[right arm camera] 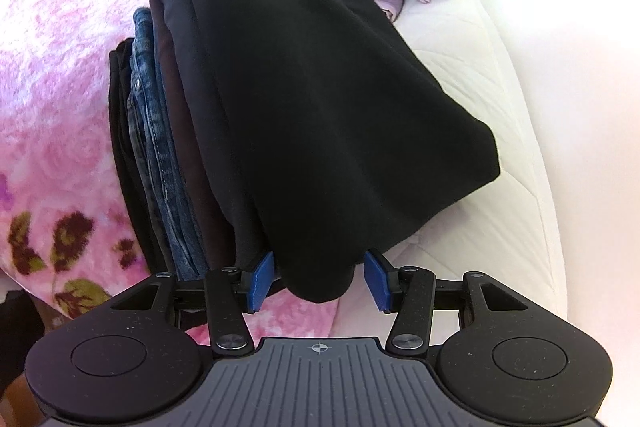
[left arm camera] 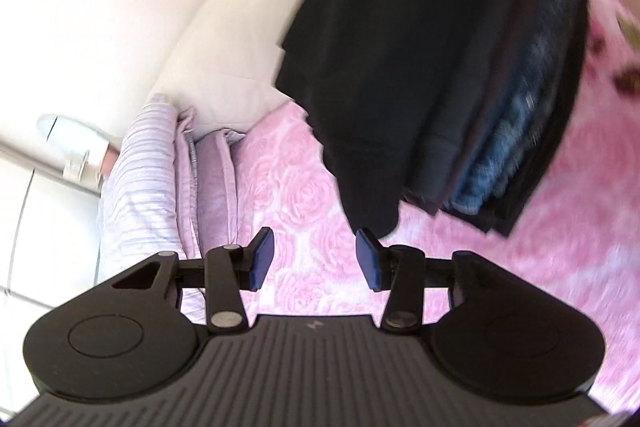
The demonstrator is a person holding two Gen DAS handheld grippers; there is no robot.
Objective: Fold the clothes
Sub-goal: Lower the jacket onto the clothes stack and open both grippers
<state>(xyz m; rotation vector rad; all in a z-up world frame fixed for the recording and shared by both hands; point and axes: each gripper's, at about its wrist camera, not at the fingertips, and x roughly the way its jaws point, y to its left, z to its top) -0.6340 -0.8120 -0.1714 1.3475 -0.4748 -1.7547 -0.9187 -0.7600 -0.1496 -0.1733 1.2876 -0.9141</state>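
**Folded stack on pink blanket; both grippers near its edge**

Left wrist view: left gripper (left arm camera: 315, 259) at lower centre, blue pads (left arm camera: 262, 259) apart, nothing between them, only the pink rose-pattern blanket (left arm camera: 304, 187) behind. The black garment (left arm camera: 380, 47) tops the stack of folded clothes (left arm camera: 500, 131), upper centre to right; its lowest corner hangs just above the right-hand pad, contact cannot be told. Right part of frame blurred. Striped lilac bedding (left arm camera: 140, 171) at left.

Right wrist view: right gripper (right arm camera: 319, 281) at lower centre, pads spread. A hanging fold of the black garment (right arm camera: 320, 107) sits between them; the left pad lies against the cloth, the right pad stands clear. Not clamped. Below the black garment: brown layer, blue jeans (right arm camera: 152, 131), another black piece. White padded surface (right arm camera: 480, 67) at right.

Writing: no readable text. A small crosshair mark (right arm camera: 319, 348) on the right gripper body.
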